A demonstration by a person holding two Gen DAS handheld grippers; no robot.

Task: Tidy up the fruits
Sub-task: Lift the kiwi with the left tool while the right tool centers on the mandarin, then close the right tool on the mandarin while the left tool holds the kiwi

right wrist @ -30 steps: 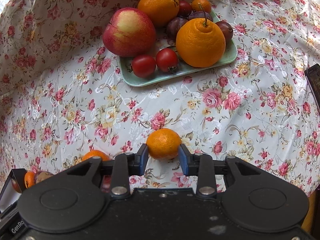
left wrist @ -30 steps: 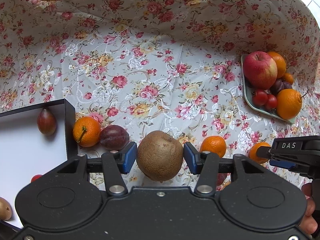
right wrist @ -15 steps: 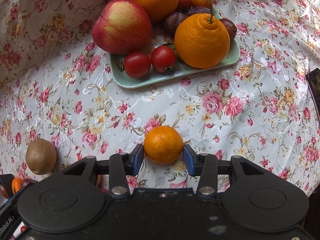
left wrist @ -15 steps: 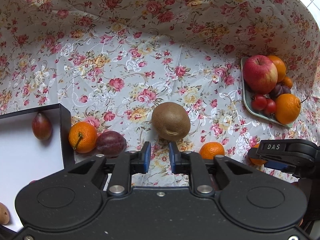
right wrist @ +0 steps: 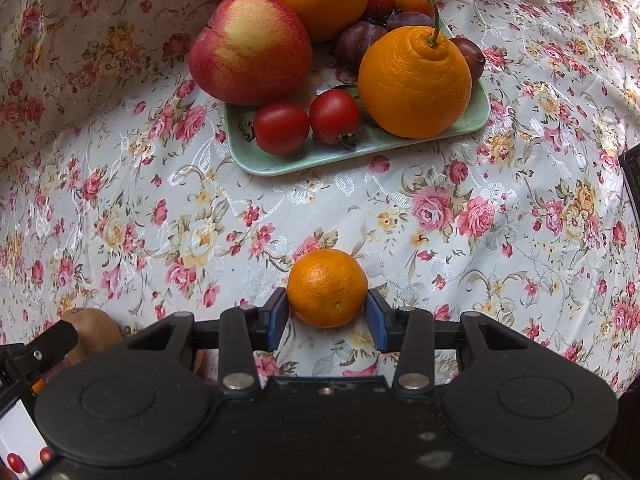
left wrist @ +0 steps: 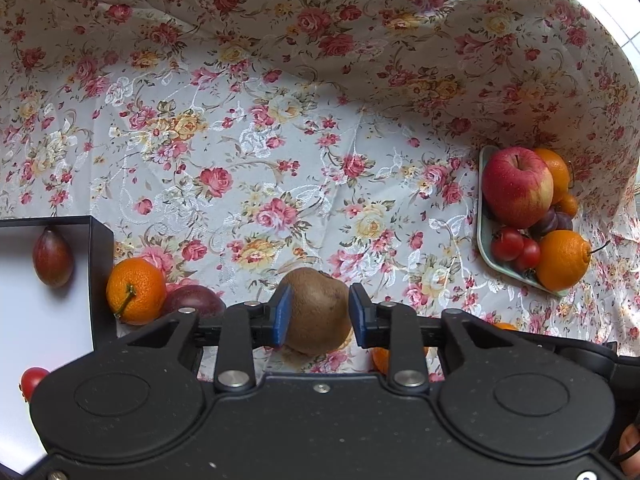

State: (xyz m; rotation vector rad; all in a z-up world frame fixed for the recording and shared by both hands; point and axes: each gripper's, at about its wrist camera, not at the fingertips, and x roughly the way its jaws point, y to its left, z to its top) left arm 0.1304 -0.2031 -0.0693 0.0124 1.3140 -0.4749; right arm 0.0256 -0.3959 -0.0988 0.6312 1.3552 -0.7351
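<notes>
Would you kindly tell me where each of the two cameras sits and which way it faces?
Left wrist view: on the left gripper, looking forward over the floral tablecloth; blue pads flank the brown fuzzy kiwi, and a fingertip shows at bottom right.
Right wrist view: on the right gripper, facing the pale green tray of fruit; its pads bracket the small orange mandarin.
Shared: both show the tray, the red apple and the kiwi.

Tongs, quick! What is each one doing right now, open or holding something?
Left tongs: around the kiwi; a gripping hold cannot be told.
Right tongs: shut on the small orange.
</notes>
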